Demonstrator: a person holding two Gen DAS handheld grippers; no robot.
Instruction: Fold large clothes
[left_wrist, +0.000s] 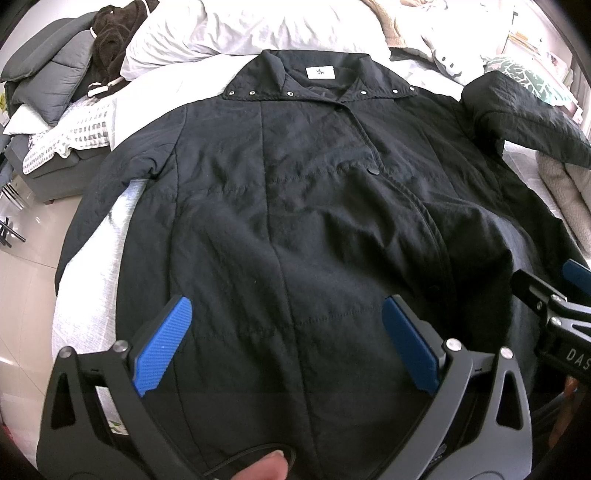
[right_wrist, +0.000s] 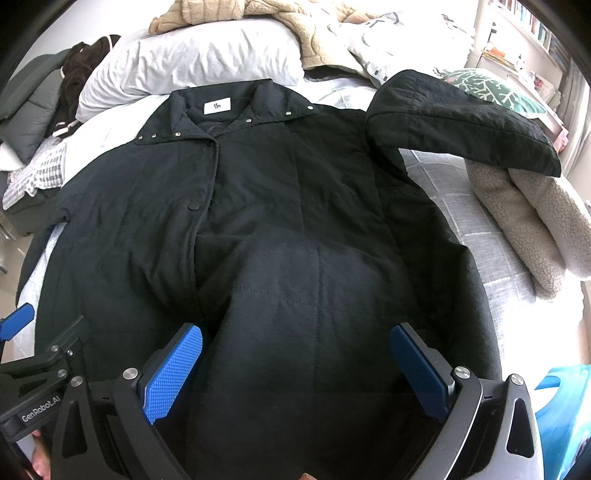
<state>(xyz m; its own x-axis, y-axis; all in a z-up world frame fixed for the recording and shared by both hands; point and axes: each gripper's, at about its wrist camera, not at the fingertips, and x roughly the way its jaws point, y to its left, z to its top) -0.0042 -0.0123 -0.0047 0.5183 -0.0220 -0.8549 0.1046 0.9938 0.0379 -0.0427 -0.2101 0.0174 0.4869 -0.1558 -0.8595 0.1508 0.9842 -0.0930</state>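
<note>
1. The black quilted coat (left_wrist: 295, 206) lies front-up and spread on the bed (right_wrist: 480, 236), its collar (left_wrist: 317, 79) toward the white pillow (left_wrist: 240, 26).
2. One sleeve (right_wrist: 461, 125) angles away from the coat's shoulder onto a fleece blanket (right_wrist: 535, 221).
3. The left gripper (left_wrist: 288, 343) hangs over the coat's hem, fingers spread, gripping nothing.
4. The right gripper (right_wrist: 295, 373) hovers beside it, likewise spread and apparently clear of the cloth.
5. Beyond the coat's other sleeve lies a brown robe (left_wrist: 110, 40).

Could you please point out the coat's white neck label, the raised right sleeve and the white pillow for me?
white neck label (left_wrist: 320, 72): left wrist view, centre of the label.
right sleeve (right_wrist: 458, 125): right wrist view, middle of the sleeve.
white pillow (right_wrist: 192, 62): right wrist view, middle of its top face.
</note>
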